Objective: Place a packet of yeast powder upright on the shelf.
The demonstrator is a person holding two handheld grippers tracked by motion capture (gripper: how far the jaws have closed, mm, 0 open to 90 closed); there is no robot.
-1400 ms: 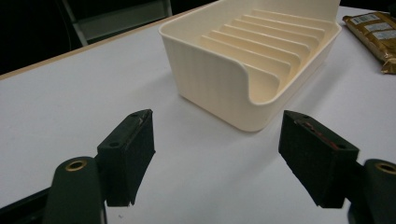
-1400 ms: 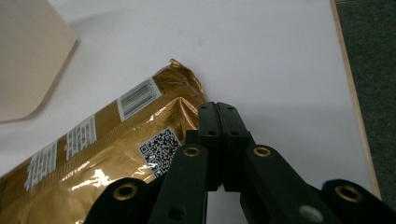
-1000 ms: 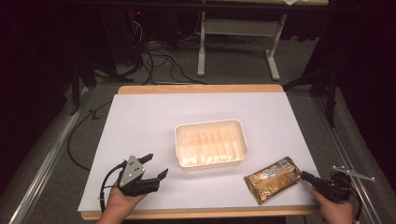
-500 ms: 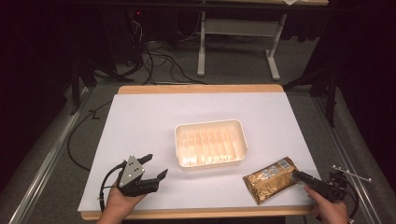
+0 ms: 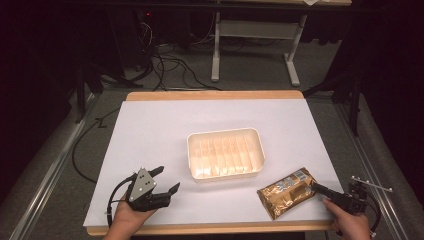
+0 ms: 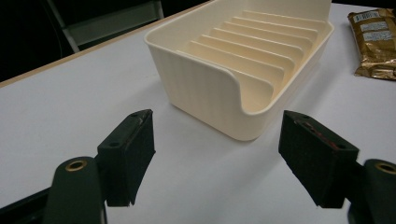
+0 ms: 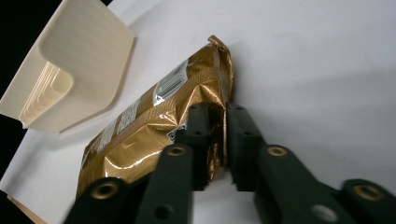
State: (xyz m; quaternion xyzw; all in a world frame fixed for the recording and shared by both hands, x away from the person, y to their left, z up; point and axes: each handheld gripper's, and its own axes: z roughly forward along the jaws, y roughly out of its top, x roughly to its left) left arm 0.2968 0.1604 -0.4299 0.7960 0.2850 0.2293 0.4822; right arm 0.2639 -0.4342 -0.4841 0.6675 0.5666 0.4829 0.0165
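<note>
A gold foil packet (image 5: 287, 192) lies on the white table near the front right, just right of a cream ribbed tray (image 5: 261, 150). My right gripper (image 5: 320, 189) meets the packet's right end. In the right gripper view its jaws have just been closing, and my right gripper (image 7: 219, 109) now pinches the crinkled edge of the packet (image 7: 154, 126). My left gripper (image 5: 168, 179) rests at the front left, open and holding nothing. In the left gripper view my left gripper (image 6: 217, 126) faces the tray's (image 6: 201, 88) near corner, with the packet (image 6: 376, 42) beyond.
The tray (image 7: 79, 70) holds nothing between its ribs. White table surface (image 5: 165, 130) spreads to the left and behind the tray. Cables (image 5: 165, 65) and a desk frame (image 5: 250, 30) stand on the dark floor past the far edge.
My right gripper has edged left onto the packet's end and closed on it; the packet shifted slightly left. The left gripper has not moved.
</note>
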